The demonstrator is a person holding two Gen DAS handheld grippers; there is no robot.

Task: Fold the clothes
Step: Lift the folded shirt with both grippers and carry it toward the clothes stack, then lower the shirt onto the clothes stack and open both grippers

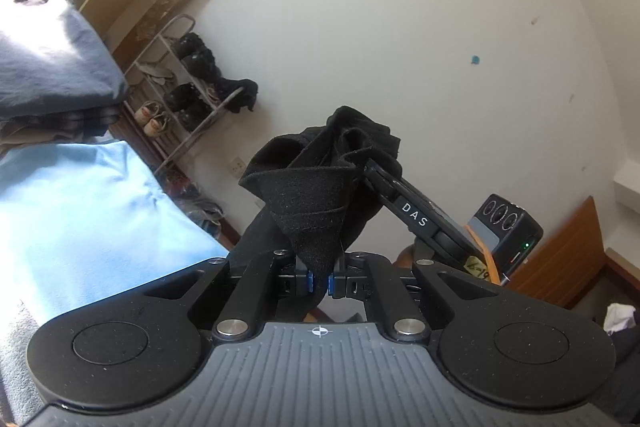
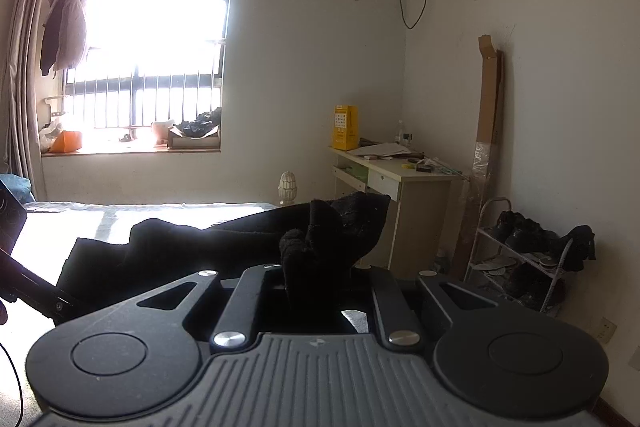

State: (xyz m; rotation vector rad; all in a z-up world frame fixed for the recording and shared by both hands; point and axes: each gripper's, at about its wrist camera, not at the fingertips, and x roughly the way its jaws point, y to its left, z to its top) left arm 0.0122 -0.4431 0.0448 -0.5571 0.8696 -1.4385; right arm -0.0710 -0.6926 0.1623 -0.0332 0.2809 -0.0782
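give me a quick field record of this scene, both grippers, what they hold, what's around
left gripper: shut on black garment
right gripper: shut on the same garment
garment state: bunched, lifted in the air between the grippers
bed: light blue sheet, below left
folded pile: grey-blue cloth on the bed
shoe rack: by the wall
desk: beside the window wall

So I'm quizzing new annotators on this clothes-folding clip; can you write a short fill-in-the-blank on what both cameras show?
1. The left hand-held gripper is shut on a ____ garment.
2. The right hand-held gripper grips the ____ garment, which stretches between the two.
3. Black shoes sit on the metal ____ by the wall.
4. The yellow box stands on the ____.

Missing words: black; same; rack; desk
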